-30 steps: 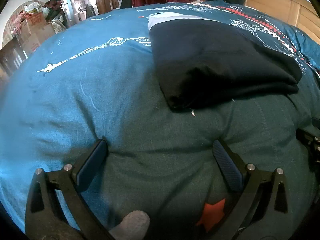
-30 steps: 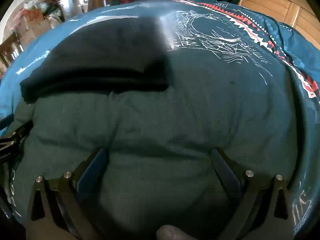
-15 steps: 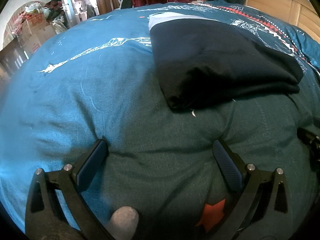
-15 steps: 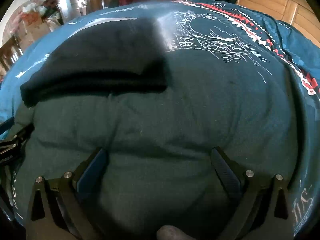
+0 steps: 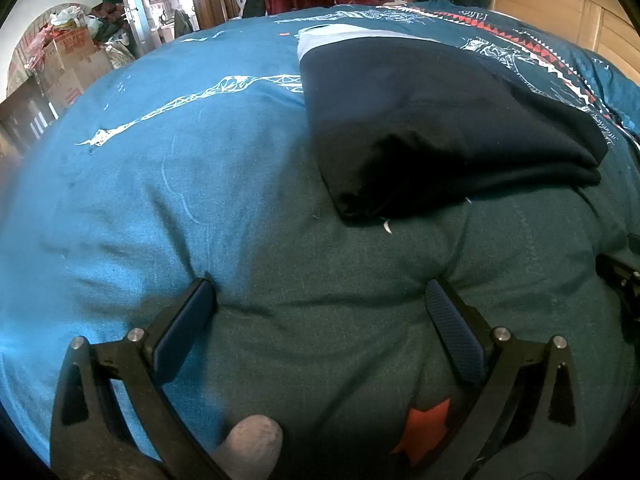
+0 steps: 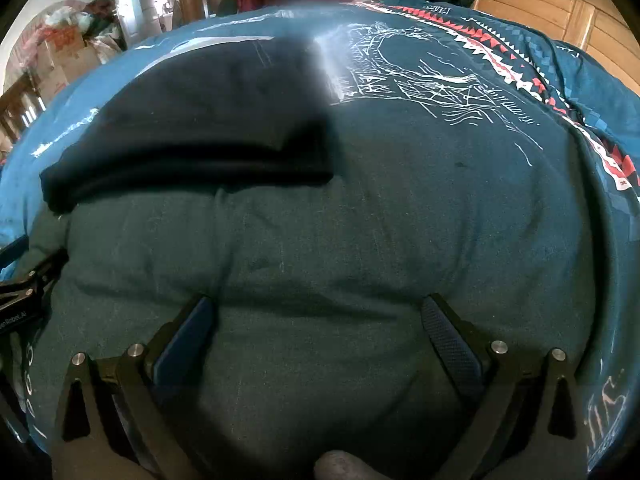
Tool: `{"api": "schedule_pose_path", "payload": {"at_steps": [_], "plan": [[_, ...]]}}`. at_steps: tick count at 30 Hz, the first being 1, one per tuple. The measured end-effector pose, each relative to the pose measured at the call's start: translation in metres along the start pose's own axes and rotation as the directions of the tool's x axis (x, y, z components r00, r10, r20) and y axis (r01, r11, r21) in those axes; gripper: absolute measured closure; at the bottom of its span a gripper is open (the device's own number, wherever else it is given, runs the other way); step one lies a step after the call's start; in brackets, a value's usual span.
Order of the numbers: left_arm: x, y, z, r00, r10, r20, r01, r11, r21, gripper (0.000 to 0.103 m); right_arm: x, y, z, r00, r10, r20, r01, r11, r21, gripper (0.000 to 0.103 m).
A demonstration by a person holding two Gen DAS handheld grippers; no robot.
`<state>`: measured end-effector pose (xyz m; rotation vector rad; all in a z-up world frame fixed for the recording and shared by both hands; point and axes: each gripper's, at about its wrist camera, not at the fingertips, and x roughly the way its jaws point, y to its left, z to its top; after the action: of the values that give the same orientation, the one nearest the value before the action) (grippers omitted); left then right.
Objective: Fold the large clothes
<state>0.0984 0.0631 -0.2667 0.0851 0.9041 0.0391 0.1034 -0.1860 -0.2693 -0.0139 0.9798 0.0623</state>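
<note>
Left claw (image 5: pixel 320 300): its two blue pads are wide apart – both tips press down on the dark green cloth, with nothing pinched between them.
Right claw (image 6: pixel 318 312): wide apart too, tips resting on the same green cloth, holding nothing.
Dark green cloth (image 5: pixel 360 320): a big piece of clothing spread on the near part of the bed, puffy and wrinkled under both claws. A red star print (image 5: pixel 424 428) shows on it near the left claw's right finger.
Black folded cloth (image 5: pixel 440 128): it lies flat on the bed, just past the far edge of the green cloth. It sits far and to the right of the left claw, far and to the left of the right claw (image 6: pixel 192 120).
Bed cover (image 5: pixel 140 160): blue with white line drawings and a red and white zigzag stripe on the far right side.
Cardboard boxes (image 5: pixel 68 68): far left, by the wall – stuffed with bags and other things, too small to tell what.
Wood cupboard (image 6: pixel 540 0): far right, behind the bed.
Thumb (image 5: pixel 250 444): a bit of the person's hand shows at the bottom edge.
</note>
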Motion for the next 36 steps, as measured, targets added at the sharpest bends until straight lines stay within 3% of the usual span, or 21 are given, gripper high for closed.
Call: {"api": "schedule_pose_path", "payload": {"at_steps": [8,14,36], "plan": [[-0.0006,-0.0011,-0.0003,1.000,-0.001,0.001,0.001,1.000,-0.004,0.000,-0.0003,-0.0001,0.0006,1.000,-0.006,0.001,0.006,1.000,0.002,0.000],[-0.0015,-0.0016,-0.0009,1.000,-0.003,0.001,0.003,1.000,-0.006,0.000,-0.0008,0.0082,0.0019,0.998,-0.061,0.017,0.061,0.998,-0.006,0.000],[-0.0040,-0.0005,-0.0019,1.000,-0.001,0.004,0.001,1.000,-0.003,0.000,-0.0002,0.0060,0.0015,0.999,-0.047,0.018,0.047,0.999,-0.007,0.000]]}}
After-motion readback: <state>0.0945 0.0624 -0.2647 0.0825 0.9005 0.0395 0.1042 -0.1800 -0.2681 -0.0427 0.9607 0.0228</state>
